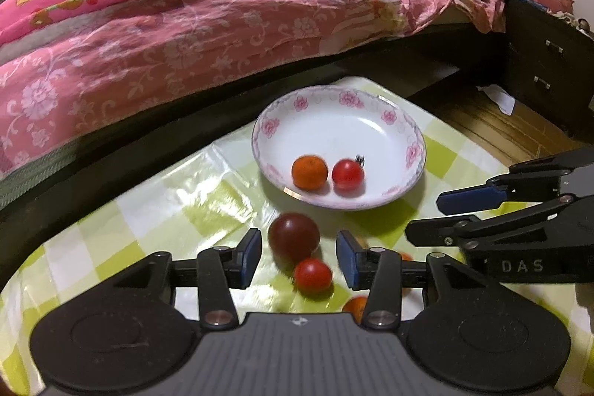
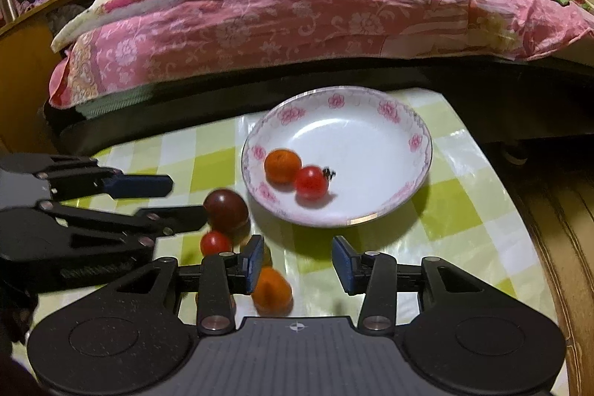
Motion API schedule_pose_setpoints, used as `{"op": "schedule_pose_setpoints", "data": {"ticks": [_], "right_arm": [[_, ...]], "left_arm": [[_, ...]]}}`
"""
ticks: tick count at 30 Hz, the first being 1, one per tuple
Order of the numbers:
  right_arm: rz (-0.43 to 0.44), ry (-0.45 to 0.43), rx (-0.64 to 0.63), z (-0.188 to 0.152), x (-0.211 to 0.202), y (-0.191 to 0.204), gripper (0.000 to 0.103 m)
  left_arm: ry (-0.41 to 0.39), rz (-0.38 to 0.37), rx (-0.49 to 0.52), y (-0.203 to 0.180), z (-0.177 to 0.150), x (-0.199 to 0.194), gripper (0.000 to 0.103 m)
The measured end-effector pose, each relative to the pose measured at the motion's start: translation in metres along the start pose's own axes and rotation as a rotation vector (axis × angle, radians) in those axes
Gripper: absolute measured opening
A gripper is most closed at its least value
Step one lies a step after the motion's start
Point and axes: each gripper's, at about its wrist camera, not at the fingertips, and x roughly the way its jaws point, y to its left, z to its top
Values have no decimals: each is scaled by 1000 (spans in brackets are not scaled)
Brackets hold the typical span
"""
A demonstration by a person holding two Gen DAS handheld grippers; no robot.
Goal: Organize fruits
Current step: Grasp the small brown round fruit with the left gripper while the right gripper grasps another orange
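Two fruits plated, three loose on the surface; both grippers empty.

Plate (image 1: 402, 132) holds an orange fruit (image 1: 309, 172) and a small red one (image 1: 348, 174) at its near edge. Left gripper (image 1: 299, 257): fingers spread, pinching nothing; dark plum (image 1: 294, 237) and red tomato (image 1: 313, 276) sit in the gap between them, plum farther, tomato nearer, touching. Right gripper (image 2: 297, 262): fingers also spread and empty; loose orange (image 2: 272, 292) lies right by its left finger, off-centre. Round fruit, no long axis. Judgement: left hand is nearer plum and tomato, right hand nearer the orange.
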Motion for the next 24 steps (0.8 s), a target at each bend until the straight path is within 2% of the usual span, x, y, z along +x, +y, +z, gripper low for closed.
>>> {"op": "schedule_pose_setpoints", "data": {"ticks": [6, 14, 24], "right_arm": [[20, 40, -23, -14, 0, 0, 38], [44, 83, -97, -23, 10, 9, 39], [55, 112, -167, -24, 27, 15, 40]], "left_arm": [[41, -18, 34, 3, -26, -12, 52], [78, -18, 162, -4, -49, -5, 52], [92, -37, 174, 1, -55, 9, 52]]}}
